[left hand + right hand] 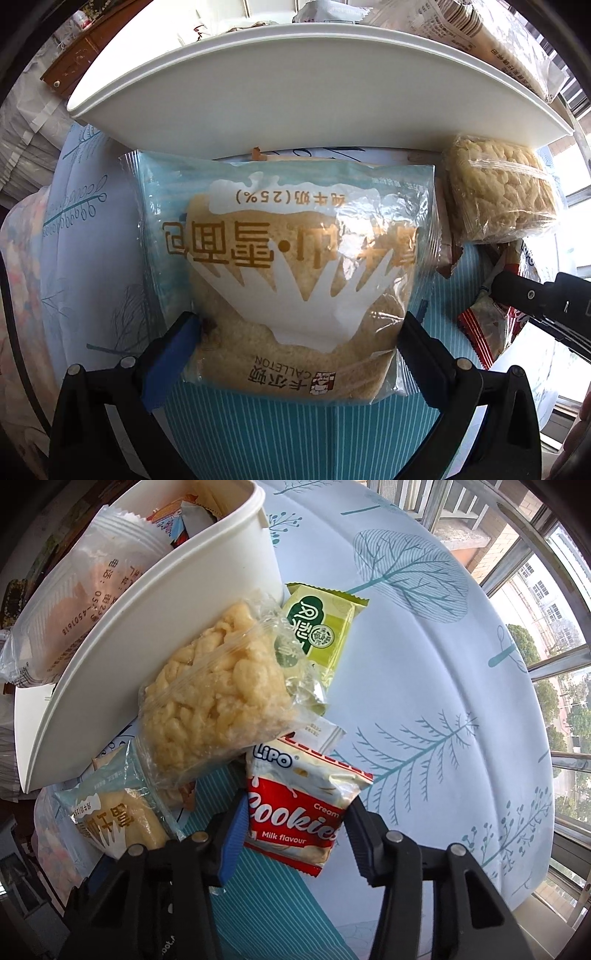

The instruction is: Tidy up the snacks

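Behind the clasped bread bag (288,266) and cookie packet (303,808), bin (314,96) contents stay half-hidden.

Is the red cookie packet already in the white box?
No, out. The cookie packet lies on the tablecloth, between the right gripper's fingers, beside the white box.

Tools: two, left tool (295,339) and right tool (295,834).
White bins: one (155,627), at 10 o'clock in the right wrist view.
Bread packets: one (291,266).
Puffed rice cakes in clear wrap: one (218,698).
Cookies packets: one (299,812), red and white.
Green packets: one (321,627), at 12 o'clock of the cookies.
Packets in the bin: at least three; the full count is hidden.
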`<state>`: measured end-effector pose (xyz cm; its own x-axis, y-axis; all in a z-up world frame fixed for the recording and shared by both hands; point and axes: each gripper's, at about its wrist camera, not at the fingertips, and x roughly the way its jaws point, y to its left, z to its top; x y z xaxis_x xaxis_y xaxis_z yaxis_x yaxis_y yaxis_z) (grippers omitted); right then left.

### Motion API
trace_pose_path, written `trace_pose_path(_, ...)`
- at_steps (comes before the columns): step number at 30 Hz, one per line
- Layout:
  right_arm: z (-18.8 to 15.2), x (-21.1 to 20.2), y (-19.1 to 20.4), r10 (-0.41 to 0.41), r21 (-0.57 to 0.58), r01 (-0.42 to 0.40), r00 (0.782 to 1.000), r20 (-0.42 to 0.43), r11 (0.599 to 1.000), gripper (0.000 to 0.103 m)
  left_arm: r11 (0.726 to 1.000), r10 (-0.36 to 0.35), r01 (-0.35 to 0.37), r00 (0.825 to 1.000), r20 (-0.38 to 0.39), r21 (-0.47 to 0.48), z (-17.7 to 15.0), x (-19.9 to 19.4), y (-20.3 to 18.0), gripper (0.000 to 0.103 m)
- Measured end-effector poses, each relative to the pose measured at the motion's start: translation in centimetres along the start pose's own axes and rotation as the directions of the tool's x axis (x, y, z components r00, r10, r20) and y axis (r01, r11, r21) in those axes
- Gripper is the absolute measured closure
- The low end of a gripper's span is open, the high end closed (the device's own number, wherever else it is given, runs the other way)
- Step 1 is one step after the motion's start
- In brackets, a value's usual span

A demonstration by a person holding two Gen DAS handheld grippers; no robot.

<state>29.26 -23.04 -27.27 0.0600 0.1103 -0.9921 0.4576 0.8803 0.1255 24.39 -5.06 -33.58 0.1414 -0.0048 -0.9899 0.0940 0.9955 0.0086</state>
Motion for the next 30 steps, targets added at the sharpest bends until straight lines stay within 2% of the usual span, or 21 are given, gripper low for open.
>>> trace_pose_path(5,-0.9,-0.1,-1.7,0.010,0.020,-0.009,1.000,-0.014,1.000,0.054,1.000,-0.013,0.013,1.000,0.014,0.024,-0.9,-0.2,0.0,0.002)
trace_pose_path(13,-3.4,-0.6,-3.4,0.013,0.024,-0.012,1.000,-0.011,1.000,0.054,0.997,-0.011,0.008,0.999,0.034,0.075,-4.2,-1.8,0.9,0.007)
trace_pose_path(14,-3.8,-0.7,-3.7,0.015,0.024,-0.015,1.000,-0.007,1.000,0.054,0.996,-0.009,0.006,0.999,0.036,0.084,-4.5,-2.1,1.0,0.008)
trace_pose_path(16,-4.5,-1.1,-4.2,0.022,0.021,-0.022,1.000,0.001,1.000,0.054,0.992,-0.015,0.008,0.998,0.054,0.123,-5.4,-3.0,0.8,0.020)
trace_pose_path(19,-5.8,-1.8,-4.1,0.041,0.005,-0.041,0.999,0.017,0.999,0.054,0.987,-0.020,0.008,0.997,0.071,0.163,-6.5,-3.9,0.7,0.031)
trace_pose_path(22,-7.1,-2.4,-3.6,0.050,-0.003,-0.050,0.998,0.024,0.999,0.055,0.985,-0.030,0.017,0.997,0.072,0.173,-7.1,-4.4,0.6,0.042)
trace_pose_path(24,-7.7,-3.1,-3.6,0.057,-0.014,-0.056,0.998,0.034,0.998,0.055,0.986,-0.040,0.028,0.997,0.070,0.164,-6.8,-4.7,-0.2,0.045)
trace_pose_path(29,-9.2,-5.6,-4.2,0.075,-0.047,-0.072,0.995,0.070,0.996,0.055,0.990,-0.089,0.082,0.995,0.053,0.118,-6.6,-5.7,0.4,0.043)
trace_pose_path(30,-8.9,-6.0,-4.1,0.078,-0.052,-0.074,0.994,0.076,0.996,0.055,0.990,-0.099,0.094,0.994,0.043,0.106,-6.7,-5.9,0.6,0.039)
